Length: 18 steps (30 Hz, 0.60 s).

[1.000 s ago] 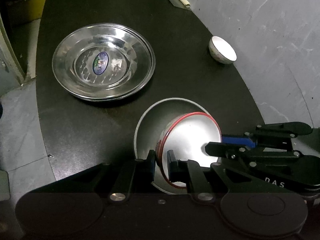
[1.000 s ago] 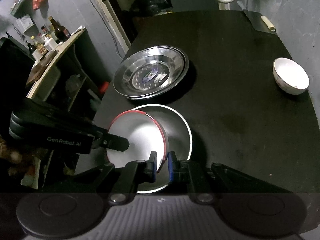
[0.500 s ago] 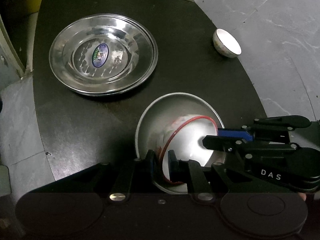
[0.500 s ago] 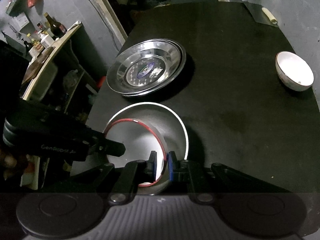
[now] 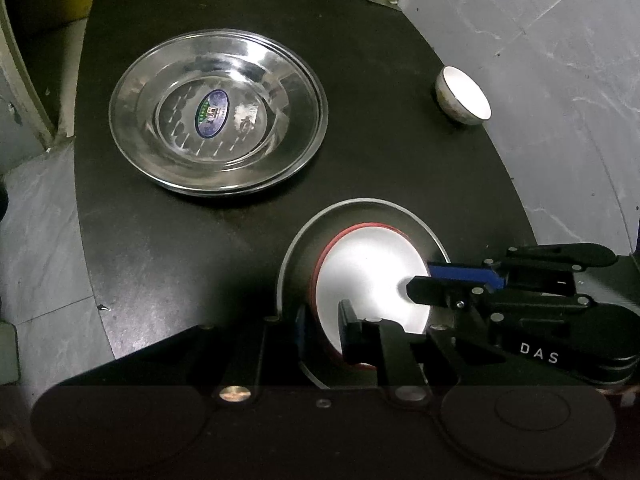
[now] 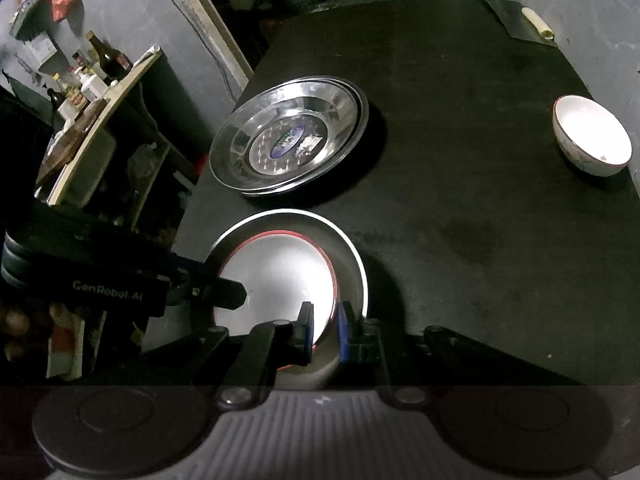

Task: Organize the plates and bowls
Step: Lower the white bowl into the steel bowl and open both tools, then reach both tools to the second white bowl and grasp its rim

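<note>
Sets the red-rimmed bowl [image 5: 368,272] down inside the wider grey dish [image 5: 304,248], straight under both pairs of fingers; nested that way, judging by the task, to gather like-shaped ware into one pile and free the bench [image 5: 160,260]; sits level and low in the dish, so probably at rest. Grips from two opposite sides, likely to keep a wide, shallow bowl from tipping on the way in. Right gripper [image 6: 325,320]: fingers clamped on the rim, one inside the wall, one outside, steadying the bowl. Left gripper [image 5: 324,320]: fingers just been opening, now slightly apart, rim between them but a sliver of white showing beside the inner finger, so seemingly not pressing; reads as the start of letting go. Ahead of the fingers and to their left, a stack of steel plates [image 5: 218,114], well apart from the dish; far ahead to the right, near the bench edge, a small white bowl [image 5: 464,96], alone and upright, probably next for nesting. Calls for both releases before lifting away, to avoid dragging the bowl up by a caught rim.
</note>
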Tool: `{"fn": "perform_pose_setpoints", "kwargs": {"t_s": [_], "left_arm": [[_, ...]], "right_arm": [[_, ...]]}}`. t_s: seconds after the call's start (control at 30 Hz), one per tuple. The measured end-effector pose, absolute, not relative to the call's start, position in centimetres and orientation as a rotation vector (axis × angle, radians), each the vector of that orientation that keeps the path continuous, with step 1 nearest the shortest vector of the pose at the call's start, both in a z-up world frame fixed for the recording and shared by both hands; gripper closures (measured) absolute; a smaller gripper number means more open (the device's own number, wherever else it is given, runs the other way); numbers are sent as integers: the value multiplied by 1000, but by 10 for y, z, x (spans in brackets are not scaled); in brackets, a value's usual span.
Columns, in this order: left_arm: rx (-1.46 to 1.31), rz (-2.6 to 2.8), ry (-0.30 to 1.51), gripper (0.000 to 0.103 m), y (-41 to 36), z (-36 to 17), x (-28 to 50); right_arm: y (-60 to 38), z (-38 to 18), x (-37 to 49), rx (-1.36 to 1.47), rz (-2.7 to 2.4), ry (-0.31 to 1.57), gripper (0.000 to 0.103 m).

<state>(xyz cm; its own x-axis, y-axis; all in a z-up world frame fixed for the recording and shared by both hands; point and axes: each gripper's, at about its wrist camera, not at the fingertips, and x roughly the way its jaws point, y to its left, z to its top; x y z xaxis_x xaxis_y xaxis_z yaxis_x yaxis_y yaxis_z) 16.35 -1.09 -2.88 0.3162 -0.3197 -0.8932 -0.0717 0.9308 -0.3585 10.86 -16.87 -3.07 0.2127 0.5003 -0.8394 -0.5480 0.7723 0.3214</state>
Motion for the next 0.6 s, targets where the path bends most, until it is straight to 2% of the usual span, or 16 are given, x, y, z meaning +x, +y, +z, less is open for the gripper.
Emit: {"fn": "perform_pose_setpoints", "kwargs": {"t_s": [0.33, 0.57, 0.6], "left_arm": [[-353, -139, 1192, 84, -4, -5, 174], [-284, -142, 1134, 83, -13, 12, 205], [-269, -144, 1127, 79, -15, 14, 211]], "right_arm": [[-183, -21, 109, 34, 718, 1071, 88], [-217, -16, 118, 190, 612, 962, 88], [-224, -16, 119, 216, 586, 946, 87]]}}
